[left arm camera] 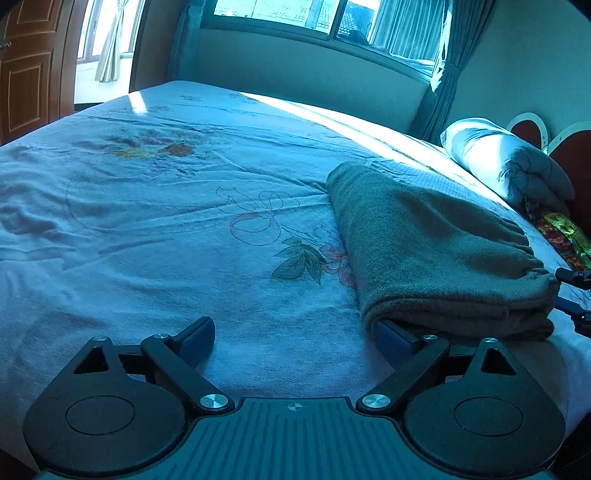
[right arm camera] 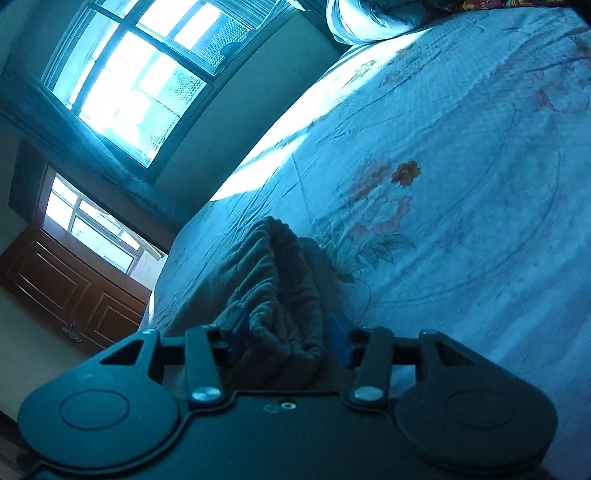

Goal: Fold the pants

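The pants (left arm camera: 436, 251) are grey fleece, folded into a long thick bundle on the bed at the right of the left wrist view. My left gripper (left arm camera: 295, 338) is open, low over the sheet; its right finger (left arm camera: 393, 334) sits at the near left corner of the bundle, tucked under its edge. My right gripper (right arm camera: 286, 339) is closed on the gathered end of the pants (right arm camera: 273, 288), fabric bunched between both blue pads. Part of the right gripper (left arm camera: 574, 295) shows at the bundle's right end in the left wrist view.
The bed (left arm camera: 166, 221) has a light blue sheet with flower embroidery. A rolled quilt (left arm camera: 506, 158) and a colourful cloth (left arm camera: 561, 232) lie by the headboard at the right. A window (left arm camera: 314, 14) and a wall are beyond the bed, a wooden door (left arm camera: 26, 74) at the left.
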A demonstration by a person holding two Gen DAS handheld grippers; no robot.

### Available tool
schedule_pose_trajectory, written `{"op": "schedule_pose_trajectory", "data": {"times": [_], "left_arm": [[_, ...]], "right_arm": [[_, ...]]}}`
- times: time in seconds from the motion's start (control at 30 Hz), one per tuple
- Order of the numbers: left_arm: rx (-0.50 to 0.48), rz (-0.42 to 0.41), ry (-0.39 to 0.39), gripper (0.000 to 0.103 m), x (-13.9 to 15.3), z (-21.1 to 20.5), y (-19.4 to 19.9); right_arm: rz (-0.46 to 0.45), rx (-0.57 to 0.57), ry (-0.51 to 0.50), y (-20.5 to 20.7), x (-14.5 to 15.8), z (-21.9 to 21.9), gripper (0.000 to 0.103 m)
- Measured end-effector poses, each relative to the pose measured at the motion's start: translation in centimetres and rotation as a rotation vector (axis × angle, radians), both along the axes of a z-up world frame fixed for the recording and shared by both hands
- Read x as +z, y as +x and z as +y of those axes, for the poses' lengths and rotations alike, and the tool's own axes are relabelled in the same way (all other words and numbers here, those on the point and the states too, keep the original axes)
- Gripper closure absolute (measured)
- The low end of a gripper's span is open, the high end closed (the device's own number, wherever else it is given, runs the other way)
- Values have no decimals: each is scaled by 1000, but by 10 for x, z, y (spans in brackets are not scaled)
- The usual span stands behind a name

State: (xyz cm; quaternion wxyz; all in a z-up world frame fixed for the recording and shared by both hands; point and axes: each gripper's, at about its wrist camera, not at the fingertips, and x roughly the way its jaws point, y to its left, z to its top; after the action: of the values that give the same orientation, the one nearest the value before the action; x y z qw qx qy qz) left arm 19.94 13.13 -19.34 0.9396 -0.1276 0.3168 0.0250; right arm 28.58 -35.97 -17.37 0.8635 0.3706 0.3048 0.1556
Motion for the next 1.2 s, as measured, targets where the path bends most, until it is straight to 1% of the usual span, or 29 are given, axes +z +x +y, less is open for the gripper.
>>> {"op": "schedule_pose_trajectory", "data": {"times": [0.03, 0.1, 0.17, 0.23, 0.3, 0.37, 0.4, 0.43, 0.47, 0.53, 0.57, 0.6, 0.63, 0.67, 0.7, 0.73, 0.8, 0.83, 0.87, 0.9, 0.93, 0.97, 1.0, 1.03, 1.07, 1.13, 1.17, 1.2], "left_arm": [[10, -9, -2, 10, 4, 6, -5], [24, -30, -20, 10, 11, 16, -9], [30, -63, -55, 10, 20, 24, -3], [23, -95, -65, 10, 34, 20, 20], [-6, -125, -48, 10, 47, 10, 48], [-33, -129, -38, 10, 54, -2, 77], [-55, -135, -42, 10, 56, -11, 94], [-73, -123, -47, 10, 55, -18, 110], [-90, -94, -42, 10, 51, -24, 124], [-99, 53, 27, 10, 29, -37, 161], [-107, 120, 37, 10, 16, -39, 173], [-117, 157, 7, 9, 6, -36, 179], [-98, 143, -38, 9, 7, -29, 179], [-81, 108, -44, 9, 13, -26, 175], [-65, 59, -39, 9, 20, -22, 172], [-60, 38, -42, 9, 25, -21, 173], [-93, 33, -68, 9, 32, -20, 189], [-112, 54, -64, 9, 30, -23, 200], [-133, 92, -48, 9, 24, -28, 210], [-153, 167, -9, 6, 11, -34, 222], [-160, 193, 0, 0, 2, -36, 227], [-155, 181, -32, 0, -4, -32, 226], [-147, 179, -57, 0, -3, -29, 223], [-143, 169, -71, 0, 2, -25, 216], [-141, 144, -73, 0, 7, -22, 204], [-157, 105, -66, 0, 13, -17, 179], [-161, 102, -77, 0, 12, -16, 170], [-173, 108, -105, 0, 9, -13, 161]], "right_arm": [[-8, -12, -4, -3, 3, -6, 62], [-53, -22, -34, -8, 12, -6, 62], [-103, 4, -46, -7, 20, 2, 62], [-146, 32, -99, 2, 30, 22, 62], [-180, 75, -137, 10, 38, 41, 61], [-200, 118, -196, 20, 46, 60, 60], [-203, 148, -246, 27, 48, 71, 59], [-192, 163, -273, 33, 46, 78, 59], [-157, 185, -311, 43, 42, 85, 59], [-43, 217, -417, 62, 30, 95, 62], [-30, 232, -459, 64, 26, 97, 62], [-35, 247, -478, 63, 31, 97, 63], [-64, 250, -483, 60, 41, 96, 63], [-111, 237, -486, 55, 50, 94, 60], [-184, 216, -496, 50, 62, 93, 57], [-215, 213, -495, 54, 71, 94, 56], [-220, 253, -464, 72, 77, 102, 54], [-205, 278, -466, 82, 75, 108, 52], [-133, 295, -513, 99, 66, 118, 49], [-37, 301, -578, 115, 51, 127, 50], [13, 314, -622, 125, 37, 130, 50], [-1, 317, -641, 123, 35, 129, 51], [-43, 315, -631, 115, 40, 123, 55], [-84, 306, -584, 103, 47, 112, 54], [-105, 289, -536, 92, 52, 98, 52], [-112, 260, -398, 73, 55, 66, 50], [-99, 251, -338, 67, 51, 54, 43], [-62, 234, -260, 64, 43, 37, 38]]}}
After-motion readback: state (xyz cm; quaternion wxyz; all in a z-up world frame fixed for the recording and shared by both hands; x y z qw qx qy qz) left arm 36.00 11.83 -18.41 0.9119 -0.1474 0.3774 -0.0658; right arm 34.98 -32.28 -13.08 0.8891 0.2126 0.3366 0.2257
